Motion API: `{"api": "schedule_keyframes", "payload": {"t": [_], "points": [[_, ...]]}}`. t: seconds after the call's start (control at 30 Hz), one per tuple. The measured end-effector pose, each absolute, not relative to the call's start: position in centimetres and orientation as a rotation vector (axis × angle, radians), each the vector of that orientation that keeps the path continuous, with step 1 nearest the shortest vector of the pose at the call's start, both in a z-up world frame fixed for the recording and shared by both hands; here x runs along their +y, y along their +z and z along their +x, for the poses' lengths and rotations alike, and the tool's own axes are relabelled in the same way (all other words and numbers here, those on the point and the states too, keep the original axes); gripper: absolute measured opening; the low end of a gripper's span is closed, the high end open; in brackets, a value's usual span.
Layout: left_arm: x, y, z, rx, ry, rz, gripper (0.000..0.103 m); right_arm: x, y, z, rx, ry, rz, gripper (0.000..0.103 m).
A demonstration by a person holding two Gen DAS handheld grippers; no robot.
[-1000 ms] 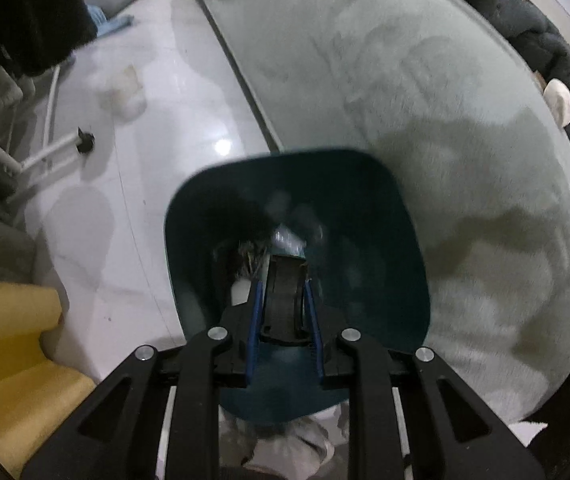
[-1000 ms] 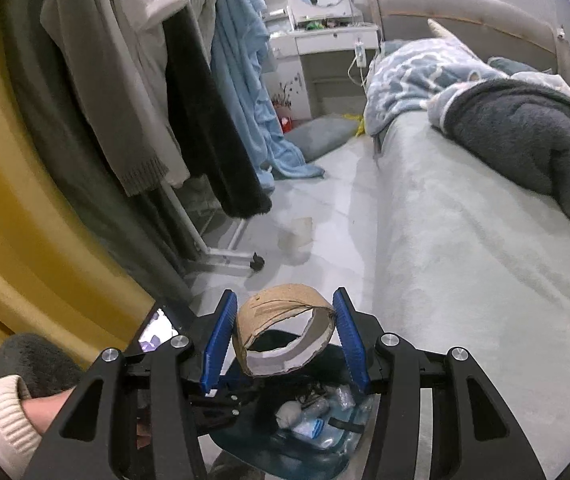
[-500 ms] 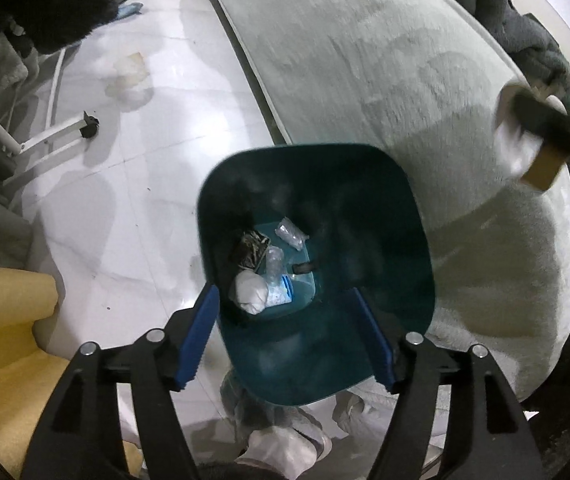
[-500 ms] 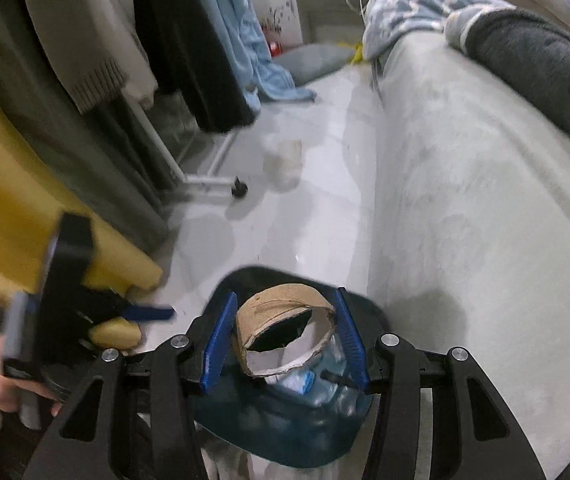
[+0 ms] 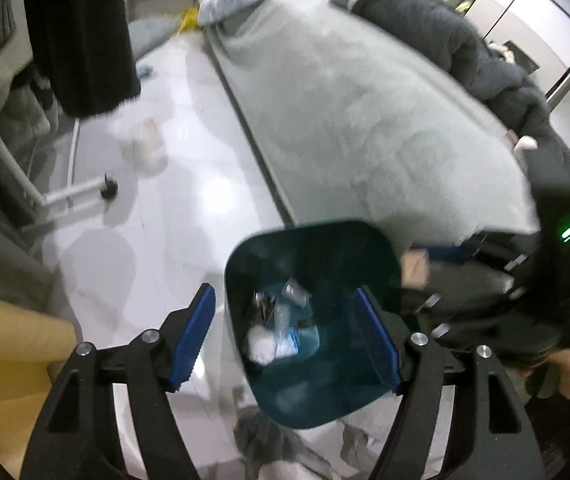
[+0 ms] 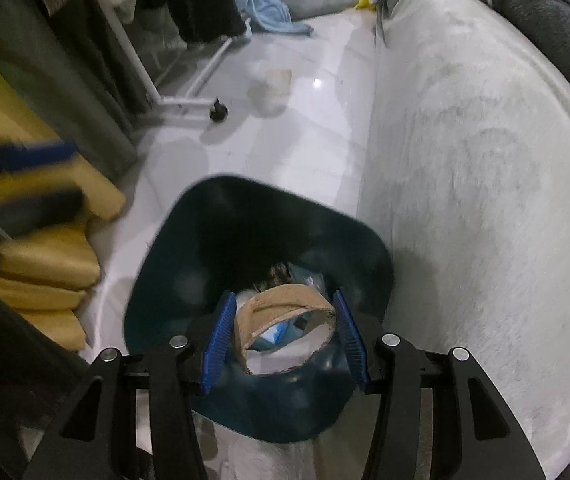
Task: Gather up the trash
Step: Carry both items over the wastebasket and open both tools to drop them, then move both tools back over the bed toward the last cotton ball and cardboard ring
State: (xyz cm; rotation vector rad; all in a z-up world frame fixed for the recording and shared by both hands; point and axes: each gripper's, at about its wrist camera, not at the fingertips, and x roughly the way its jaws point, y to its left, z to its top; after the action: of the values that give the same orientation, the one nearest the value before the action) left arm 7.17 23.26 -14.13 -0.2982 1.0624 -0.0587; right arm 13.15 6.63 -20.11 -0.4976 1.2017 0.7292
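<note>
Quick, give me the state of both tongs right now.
Left tongs: open, holding nothing, above the teal trash bin.
Right tongs: closed on the cardboard roll, over the bin.

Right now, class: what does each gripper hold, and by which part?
The right gripper holds a cardboard ring by its outer sides, above the teal bin. The left gripper is open and holds nothing.

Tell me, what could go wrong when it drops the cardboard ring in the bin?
The right gripper holds the cardboard ring above the near part of the teal bin; released here, it might clip the rim and roll onto the floor. Also, the open left gripper hovers nearby and could bump it.
</note>
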Motion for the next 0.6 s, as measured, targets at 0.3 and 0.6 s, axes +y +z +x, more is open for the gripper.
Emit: {"api": "schedule_keyframes", "payload": {"t": [0.3,0.6], "points": [[21.5,-8.1,6.6,0.830,-0.052,-0.196,0.076,6.2,-20.2,12.9,1.234,0.702,-0.525,0.075],[19.5,-3.0,6.3,0.657,-0.073,-0.122,0.081,5.8,-14.8,12.9,1.104,0.748,-0.482,0.085]]}}
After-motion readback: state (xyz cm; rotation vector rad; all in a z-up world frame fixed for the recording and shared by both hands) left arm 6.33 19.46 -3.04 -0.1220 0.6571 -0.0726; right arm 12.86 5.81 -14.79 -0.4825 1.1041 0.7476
